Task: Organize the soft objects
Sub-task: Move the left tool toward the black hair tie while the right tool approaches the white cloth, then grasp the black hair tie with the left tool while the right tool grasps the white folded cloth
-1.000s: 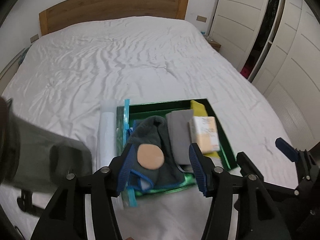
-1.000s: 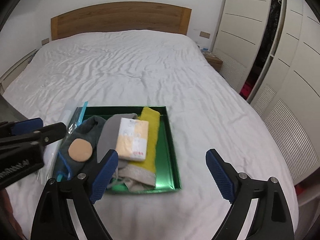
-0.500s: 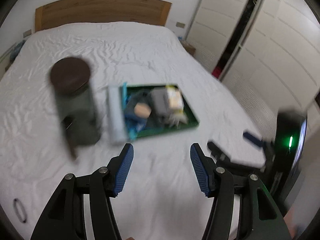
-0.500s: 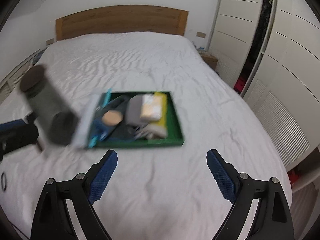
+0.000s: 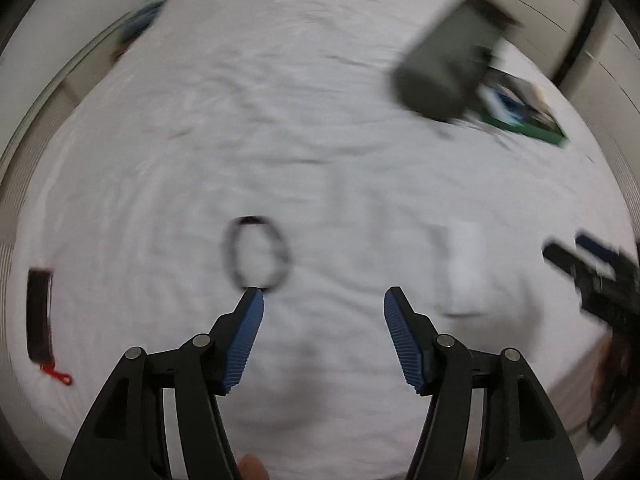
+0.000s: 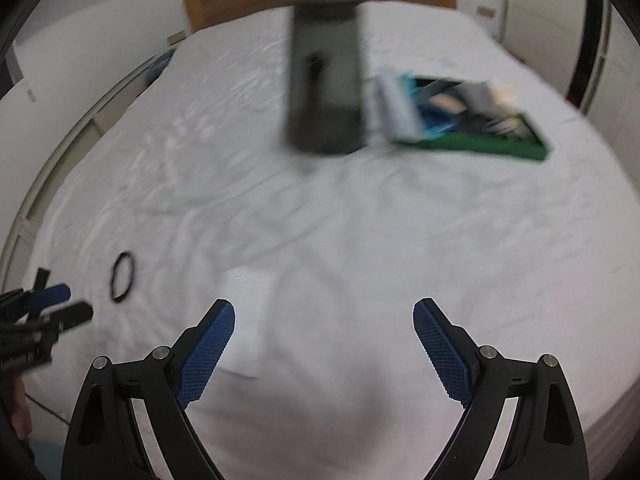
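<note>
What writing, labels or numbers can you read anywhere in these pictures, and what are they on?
None can be read with certainty.
Left gripper: pale lettering on its black body at the right wrist view's left edge, too blurred and cut off to read.
Green tray: the items in it are smeared by motion blur; no print legible.
Dark container: no readable label.

On the bed w/ white sheet (image 6: 360,216): 1 black elastic hair-tie ring (image 5: 256,253), 1 flat black strap w/ red tag (image 5: 39,316), 1 white folded cloth (image 6: 248,316), 1 dark grey cylindrical container (image 6: 326,80), 1 green rectangular tray (image 6: 480,146); its contents too blurred to count. Also 2 black grippers w/ blue pads: left gripper (image 5: 323,338), right gripper (image 6: 324,350).
</note>
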Tool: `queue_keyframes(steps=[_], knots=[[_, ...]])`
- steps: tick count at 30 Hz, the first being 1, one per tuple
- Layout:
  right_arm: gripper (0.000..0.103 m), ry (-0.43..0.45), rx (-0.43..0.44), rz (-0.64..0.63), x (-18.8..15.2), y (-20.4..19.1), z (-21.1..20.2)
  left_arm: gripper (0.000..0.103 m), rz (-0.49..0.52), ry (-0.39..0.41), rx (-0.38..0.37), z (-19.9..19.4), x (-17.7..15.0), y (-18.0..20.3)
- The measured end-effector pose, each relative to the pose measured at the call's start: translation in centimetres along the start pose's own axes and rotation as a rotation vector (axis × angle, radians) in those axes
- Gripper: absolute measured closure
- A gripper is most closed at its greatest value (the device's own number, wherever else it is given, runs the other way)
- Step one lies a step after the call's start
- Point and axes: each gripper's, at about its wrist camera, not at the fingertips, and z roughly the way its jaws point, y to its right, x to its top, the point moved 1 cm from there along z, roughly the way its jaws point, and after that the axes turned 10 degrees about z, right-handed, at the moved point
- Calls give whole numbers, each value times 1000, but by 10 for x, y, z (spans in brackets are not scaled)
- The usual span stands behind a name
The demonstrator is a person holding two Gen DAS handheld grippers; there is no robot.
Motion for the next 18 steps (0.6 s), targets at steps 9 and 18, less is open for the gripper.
queue_keyframes(steps=[9,18], knots=[[11,-47,-47,-11,-14,-41,70,46,-90,-17,-49,62,-12,-61],[11,-83,-83,-34,-19,-55,112,46,-72,-30,-90,96,-2,-52]])
